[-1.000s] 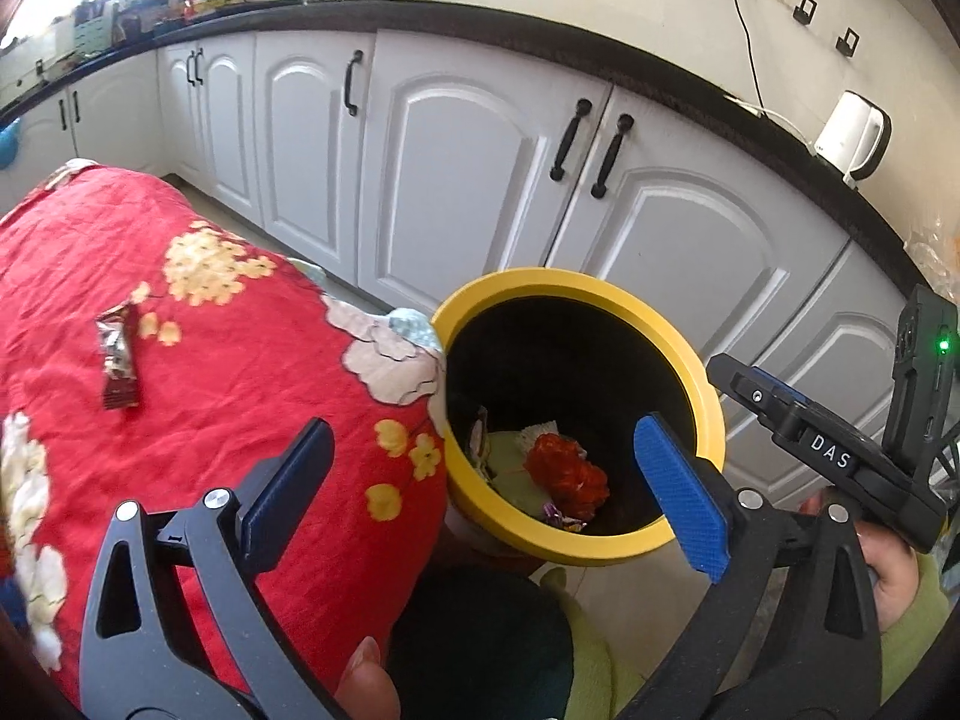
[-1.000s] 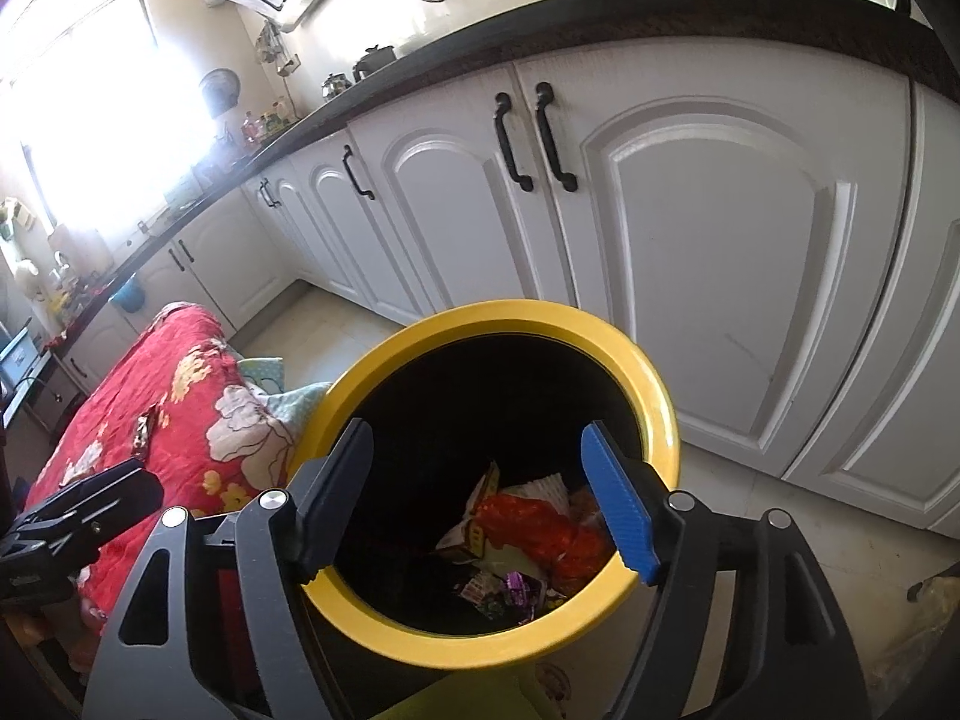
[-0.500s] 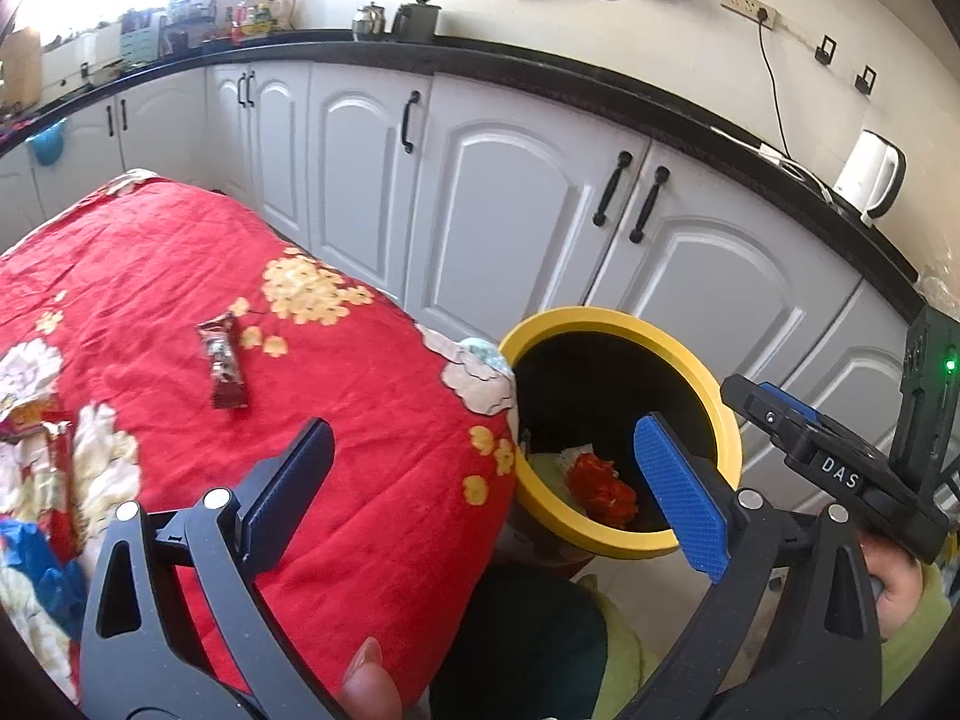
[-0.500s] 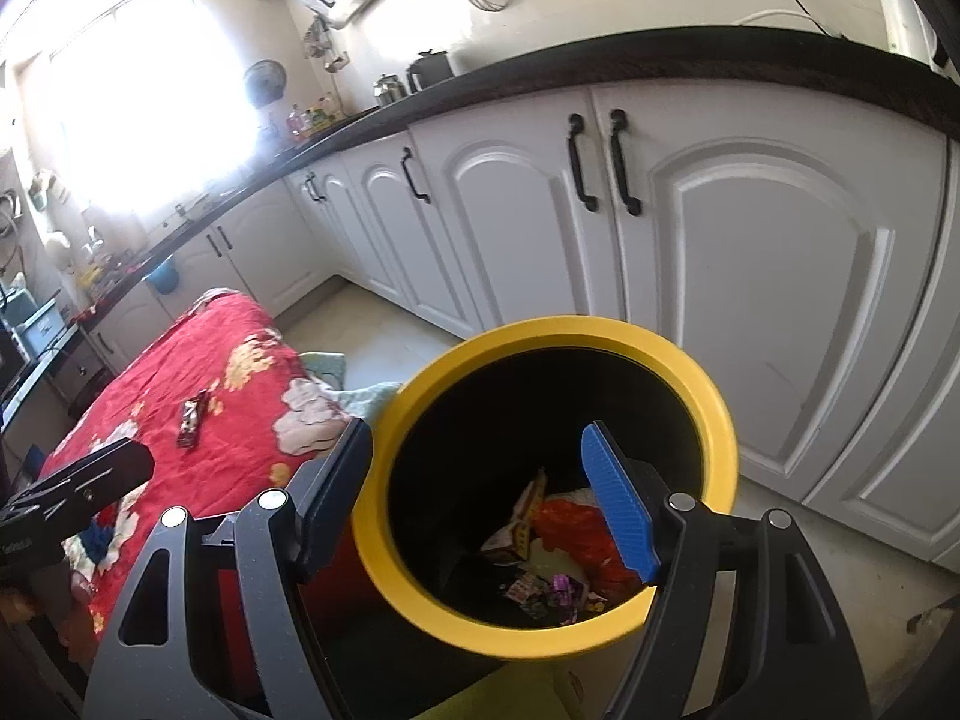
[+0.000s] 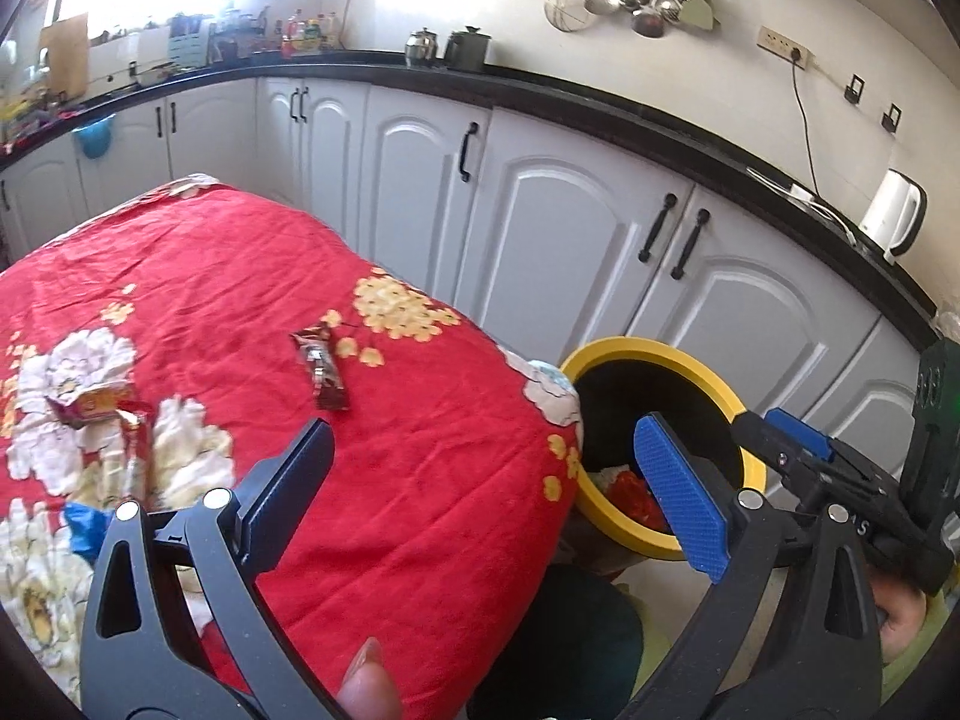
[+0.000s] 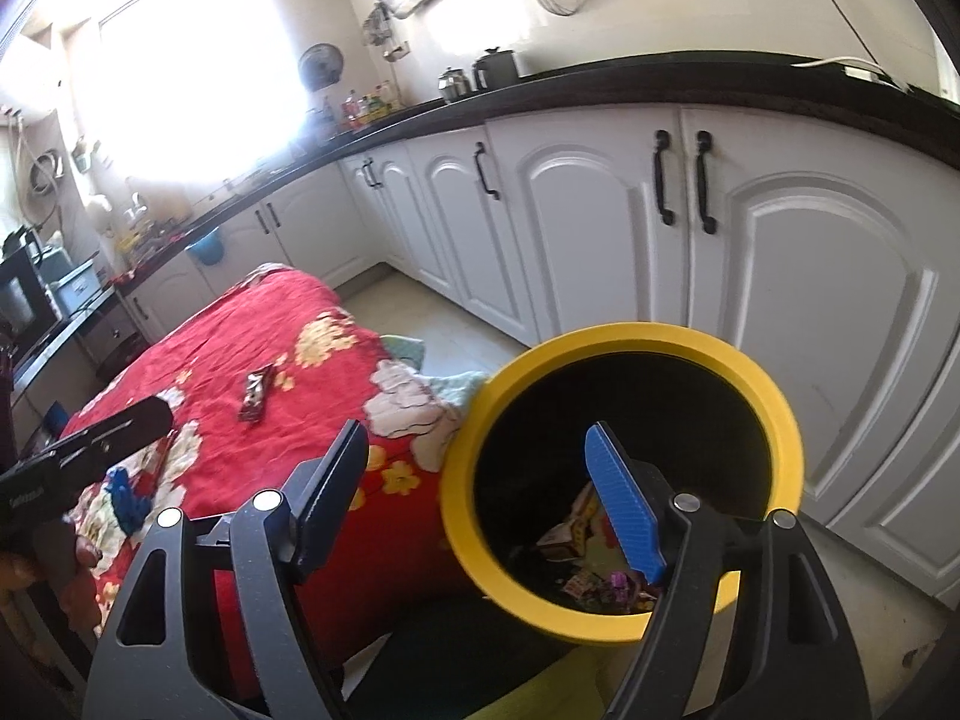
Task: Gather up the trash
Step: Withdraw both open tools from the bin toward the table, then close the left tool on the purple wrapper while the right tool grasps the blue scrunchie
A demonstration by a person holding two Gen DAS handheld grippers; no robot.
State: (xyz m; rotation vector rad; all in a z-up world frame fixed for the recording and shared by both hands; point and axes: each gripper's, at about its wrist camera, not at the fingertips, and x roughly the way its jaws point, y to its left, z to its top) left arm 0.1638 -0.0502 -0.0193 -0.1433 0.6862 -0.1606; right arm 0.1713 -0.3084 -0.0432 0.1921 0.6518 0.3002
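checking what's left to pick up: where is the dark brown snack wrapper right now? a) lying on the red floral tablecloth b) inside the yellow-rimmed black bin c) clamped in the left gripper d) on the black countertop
a: the dark brown snack wrapper lies flat on the red floral tablecloth, apart from the open, empty left gripper and outside the yellow-rimmed black bin.

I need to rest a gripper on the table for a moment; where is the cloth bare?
Bare cloth lies between the dark wrapper and the bin edge, and behind the wrapper. The left side is crowded with a red packet and blue scrap.
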